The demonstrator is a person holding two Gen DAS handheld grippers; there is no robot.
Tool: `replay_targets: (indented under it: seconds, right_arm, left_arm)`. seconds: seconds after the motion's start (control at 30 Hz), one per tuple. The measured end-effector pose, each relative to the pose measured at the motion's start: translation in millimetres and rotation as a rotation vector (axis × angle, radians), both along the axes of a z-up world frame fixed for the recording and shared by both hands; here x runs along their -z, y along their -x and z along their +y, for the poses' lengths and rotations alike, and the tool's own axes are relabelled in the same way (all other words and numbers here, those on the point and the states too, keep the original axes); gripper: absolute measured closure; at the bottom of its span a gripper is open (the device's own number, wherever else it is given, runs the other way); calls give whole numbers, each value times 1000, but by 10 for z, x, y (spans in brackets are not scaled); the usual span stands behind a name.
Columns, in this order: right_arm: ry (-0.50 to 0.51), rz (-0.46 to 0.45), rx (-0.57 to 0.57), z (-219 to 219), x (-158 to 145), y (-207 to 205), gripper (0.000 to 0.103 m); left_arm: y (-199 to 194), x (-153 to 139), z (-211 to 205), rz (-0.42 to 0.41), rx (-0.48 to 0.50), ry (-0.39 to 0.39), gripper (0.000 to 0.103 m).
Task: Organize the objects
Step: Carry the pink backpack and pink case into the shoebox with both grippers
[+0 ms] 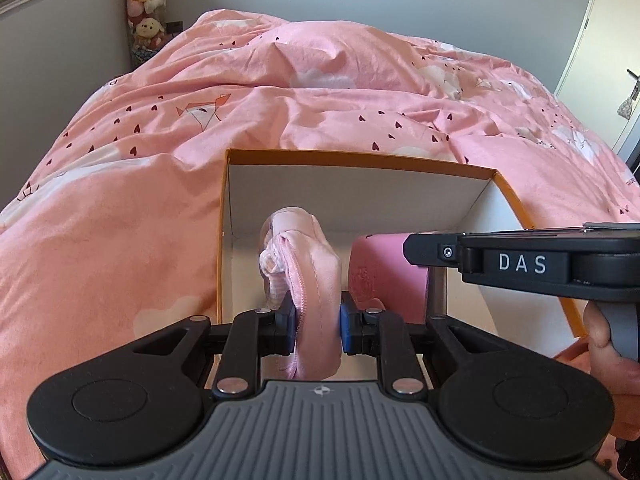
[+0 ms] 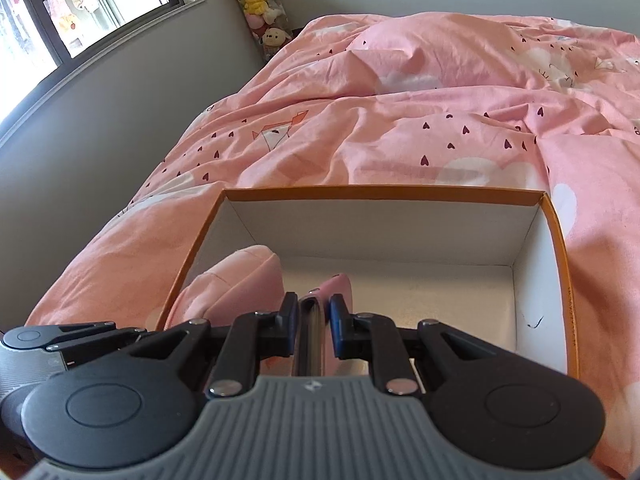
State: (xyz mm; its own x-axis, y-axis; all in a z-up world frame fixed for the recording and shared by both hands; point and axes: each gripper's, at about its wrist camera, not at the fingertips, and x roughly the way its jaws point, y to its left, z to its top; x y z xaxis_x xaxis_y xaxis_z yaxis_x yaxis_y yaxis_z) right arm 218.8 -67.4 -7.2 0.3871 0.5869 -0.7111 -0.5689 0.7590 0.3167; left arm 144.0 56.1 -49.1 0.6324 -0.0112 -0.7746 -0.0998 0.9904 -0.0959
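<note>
An open cardboard box with an orange rim and white inside lies on the pink bed. My left gripper is shut on a soft pink fabric pouch, which hangs over the box's left side. My right gripper is shut on a thin pink booklet, its page edges showing between the pads, low inside the box. In the left wrist view the booklet shows an embossed emblem just right of the pouch. The pouch appears at the box's left wall in the right wrist view.
A rumpled pink duvet with dark hearts covers the bed around the box. A column of plush toys stands in the far corner by a window. The right gripper's black housing and a person's hand crowd the box's right side.
</note>
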Motion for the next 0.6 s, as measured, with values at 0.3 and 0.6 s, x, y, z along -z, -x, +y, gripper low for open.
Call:
replay_targets:
  seconds: [0.3,0.6]
  right_arm:
    - [28,32,-23,-34,223,42,85]
    - [127,153,-110,-61,319,140,84]
  left_arm:
    - [-21,189,-93,22,49,-70,80]
    - [-37,185,28,184,30,44,78]
